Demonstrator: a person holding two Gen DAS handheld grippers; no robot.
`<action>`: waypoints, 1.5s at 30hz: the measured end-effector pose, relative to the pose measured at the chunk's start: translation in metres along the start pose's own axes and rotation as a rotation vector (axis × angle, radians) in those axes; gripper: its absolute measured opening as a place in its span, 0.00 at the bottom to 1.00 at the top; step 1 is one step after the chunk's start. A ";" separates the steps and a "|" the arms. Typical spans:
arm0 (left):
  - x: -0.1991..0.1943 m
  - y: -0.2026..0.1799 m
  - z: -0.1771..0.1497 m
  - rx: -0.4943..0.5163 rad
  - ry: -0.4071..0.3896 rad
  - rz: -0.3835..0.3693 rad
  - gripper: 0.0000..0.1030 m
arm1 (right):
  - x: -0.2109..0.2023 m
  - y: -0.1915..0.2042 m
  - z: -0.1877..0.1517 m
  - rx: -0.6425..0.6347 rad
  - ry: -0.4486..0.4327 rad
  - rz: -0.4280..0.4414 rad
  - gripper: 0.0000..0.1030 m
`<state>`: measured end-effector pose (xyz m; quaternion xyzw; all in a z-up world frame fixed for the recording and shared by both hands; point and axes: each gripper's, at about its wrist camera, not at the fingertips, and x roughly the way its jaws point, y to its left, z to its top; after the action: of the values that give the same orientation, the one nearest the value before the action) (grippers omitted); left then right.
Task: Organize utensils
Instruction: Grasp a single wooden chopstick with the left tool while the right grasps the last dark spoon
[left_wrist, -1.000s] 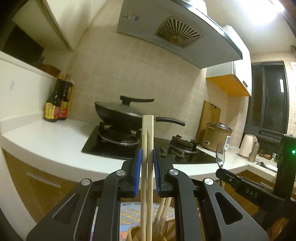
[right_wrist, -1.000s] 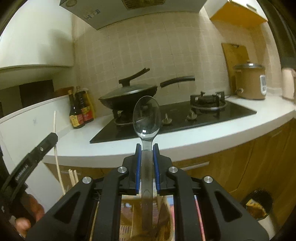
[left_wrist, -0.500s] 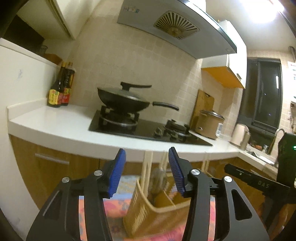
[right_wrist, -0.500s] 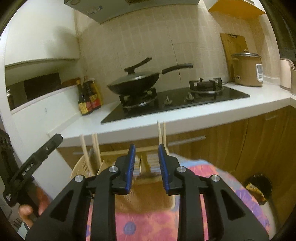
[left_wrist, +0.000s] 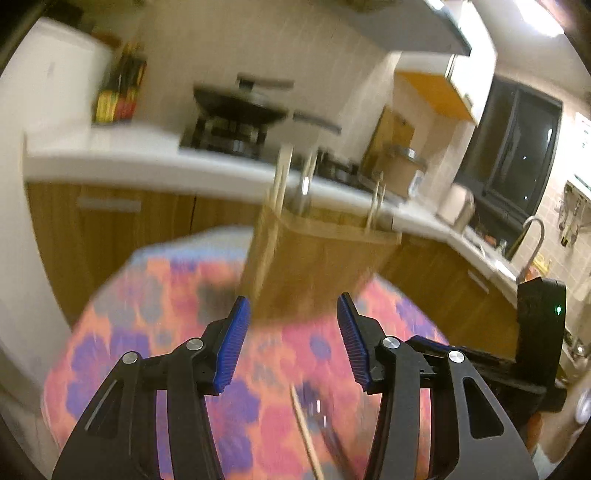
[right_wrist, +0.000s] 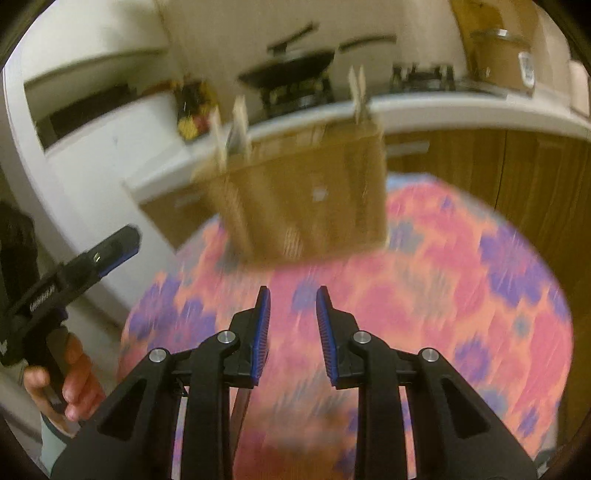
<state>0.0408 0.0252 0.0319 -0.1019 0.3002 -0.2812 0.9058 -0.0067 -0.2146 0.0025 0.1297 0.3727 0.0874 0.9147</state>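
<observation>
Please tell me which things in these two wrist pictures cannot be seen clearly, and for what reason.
- Utensil holder: motion blur in both views; its compartments cannot be told.
- Chopsticks standing in it: blurred, cannot be counted.
- Loose chopstick on the tablecloth: left wrist view, cut off by the bottom edge; a blurred item lies beside it.
- Left gripper: jaws closing slightly, nothing between.

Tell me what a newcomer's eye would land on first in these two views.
First the loud pink, orange and purple flowered tablecloth that fills the lower half of both views. At its far edge stands a tan utensil holder with chopsticks poking out of the top. Nearest the camera are the blue-padded fingers of the left gripper, with nothing between them.
</observation>
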 end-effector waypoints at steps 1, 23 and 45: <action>0.001 0.003 -0.009 -0.016 0.038 -0.014 0.42 | 0.003 0.003 -0.010 0.006 0.029 0.013 0.22; 0.042 -0.003 -0.089 -0.039 0.366 -0.038 0.28 | 0.012 0.069 -0.123 -0.169 0.107 -0.096 0.11; 0.064 -0.061 -0.105 0.343 0.411 0.260 0.29 | -0.009 -0.027 -0.098 -0.003 0.149 -0.214 0.10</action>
<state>-0.0078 -0.0631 -0.0616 0.1511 0.4360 -0.2243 0.8583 -0.0800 -0.2253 -0.0672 0.0808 0.4510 -0.0008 0.8889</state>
